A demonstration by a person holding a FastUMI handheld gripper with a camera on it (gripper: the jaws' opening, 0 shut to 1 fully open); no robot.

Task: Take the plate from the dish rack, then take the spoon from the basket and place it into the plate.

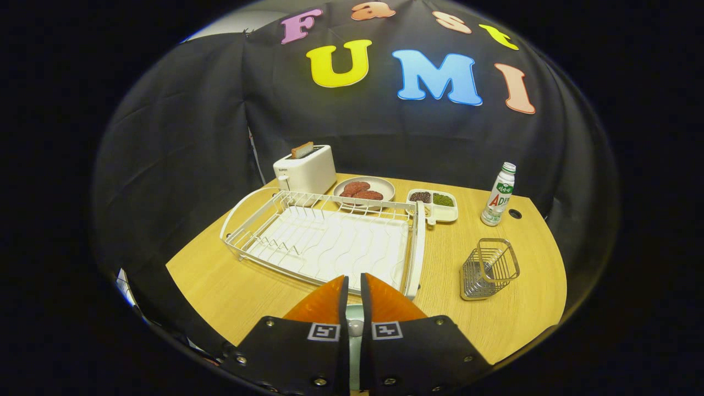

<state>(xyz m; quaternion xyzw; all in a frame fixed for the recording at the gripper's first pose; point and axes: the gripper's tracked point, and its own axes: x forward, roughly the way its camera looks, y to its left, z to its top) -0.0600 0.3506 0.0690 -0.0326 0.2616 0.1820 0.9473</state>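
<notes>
My gripper (355,278) hovers above the near edge of the table, its fingers drawn together with only a narrow slit between them. Low in that slit shows a small pale rounded piece, which looks like the spoon (356,328) pinched between the fingers. Under it a pale bluish-green strip shows, apparently the plate (355,357), mostly hidden by the gripper. Just beyond the fingertips stands the white wire dish rack (324,242) with no dishes in it. To the right of the fingers the metal wire basket (488,269) has nothing in it.
Behind the rack are a white toaster (306,168) holding a slice of bread, a plate of sausages (363,190) and a two-part dish of grains (433,201). A small bottle (499,195) stands far right on the wooden table (231,286).
</notes>
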